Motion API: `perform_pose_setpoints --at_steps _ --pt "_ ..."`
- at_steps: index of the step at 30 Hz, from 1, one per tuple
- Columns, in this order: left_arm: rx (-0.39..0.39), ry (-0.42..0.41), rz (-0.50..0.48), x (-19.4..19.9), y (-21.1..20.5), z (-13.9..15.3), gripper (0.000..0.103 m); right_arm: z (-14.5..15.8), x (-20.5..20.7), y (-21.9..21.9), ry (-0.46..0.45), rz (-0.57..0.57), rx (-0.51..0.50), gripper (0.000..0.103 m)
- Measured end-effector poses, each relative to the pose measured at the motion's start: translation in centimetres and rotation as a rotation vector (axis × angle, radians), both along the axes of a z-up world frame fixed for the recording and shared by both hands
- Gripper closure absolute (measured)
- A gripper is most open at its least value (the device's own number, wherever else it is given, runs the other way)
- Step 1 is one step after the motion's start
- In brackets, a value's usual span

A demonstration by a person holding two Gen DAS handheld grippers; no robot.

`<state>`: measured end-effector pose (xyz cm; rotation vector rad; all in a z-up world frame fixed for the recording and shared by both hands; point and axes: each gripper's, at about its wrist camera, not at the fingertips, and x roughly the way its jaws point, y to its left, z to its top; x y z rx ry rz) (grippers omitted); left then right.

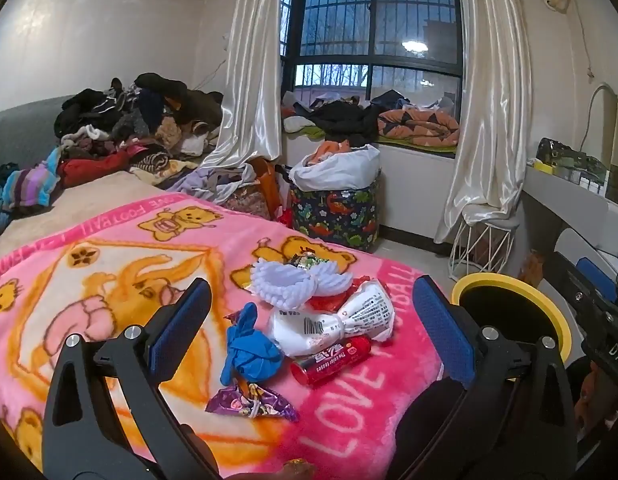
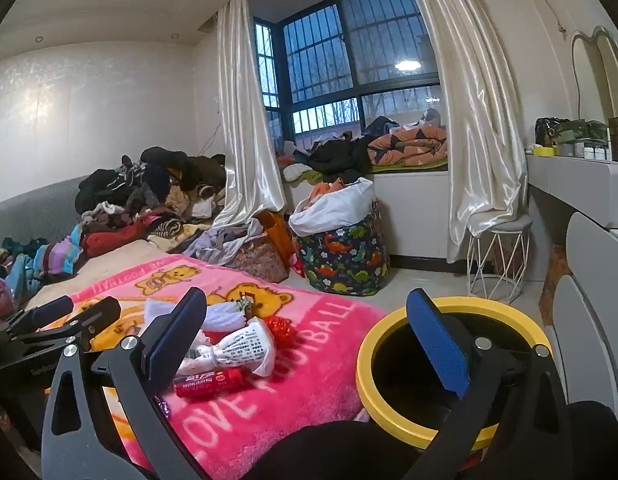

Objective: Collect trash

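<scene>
Yellow-rimmed bin (image 2: 389, 412), dinosaur basket (image 2: 345, 260) holding clothes

A pink teddy-bear blanket (image 1: 121, 280) carries a blue glove (image 1: 249, 346), red tube (image 1: 331, 360), white wrapper (image 1: 341, 320) and purple wrapper (image 1: 253, 398).

Trash (image 1: 309, 320) on pink blanket (image 1: 109, 280)

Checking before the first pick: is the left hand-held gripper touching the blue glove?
Apart. The left wrist view shows the left hand-held gripper open, pink blanket visible between the pad and blue glove.
</scene>
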<state>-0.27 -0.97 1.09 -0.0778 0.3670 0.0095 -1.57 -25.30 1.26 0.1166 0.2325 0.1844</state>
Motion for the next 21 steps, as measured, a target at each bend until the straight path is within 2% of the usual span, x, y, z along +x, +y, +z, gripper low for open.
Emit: perform_pose_setpoints --at_steps 21 --pt "0.013 -0.007 -0.001 -0.20 -0.26 -0.42 0.010 0.14 -0.26 0.01 -0.005 -0.001 0.005 0.006"
